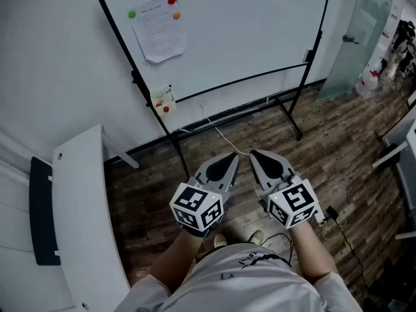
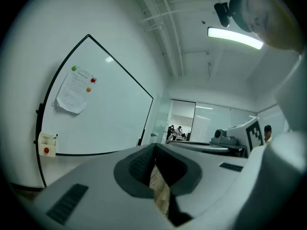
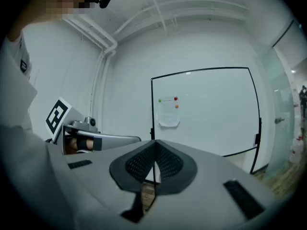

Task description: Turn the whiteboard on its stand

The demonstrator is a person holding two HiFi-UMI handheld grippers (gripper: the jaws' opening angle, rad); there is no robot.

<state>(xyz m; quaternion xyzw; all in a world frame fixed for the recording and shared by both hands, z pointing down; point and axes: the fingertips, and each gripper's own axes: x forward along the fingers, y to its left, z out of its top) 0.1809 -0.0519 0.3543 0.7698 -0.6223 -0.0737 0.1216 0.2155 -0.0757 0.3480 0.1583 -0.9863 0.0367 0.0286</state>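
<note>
You hold both tools level and side by side in front of your body, likely because you have not yet reached the board. The left gripper [image 1: 230, 157] is clenched on nothing, and the right gripper [image 1: 256, 153] is likewise closed and empty, tips almost together. The whiteboard [image 1: 247, 38] stands at your 12 o'clock, well apart from both tools, upright in its black stand [image 1: 296, 118] on the wood floor [image 1: 338, 161]. Its writing face points toward you, and its long axis runs from 9 to 3 o'clock across your view. A paper sheet [image 1: 159, 30] is pinned by magnets toward the board's 10 o'clock corner. My judgement: you need to step closer before taking hold of the frame edge.
</note>
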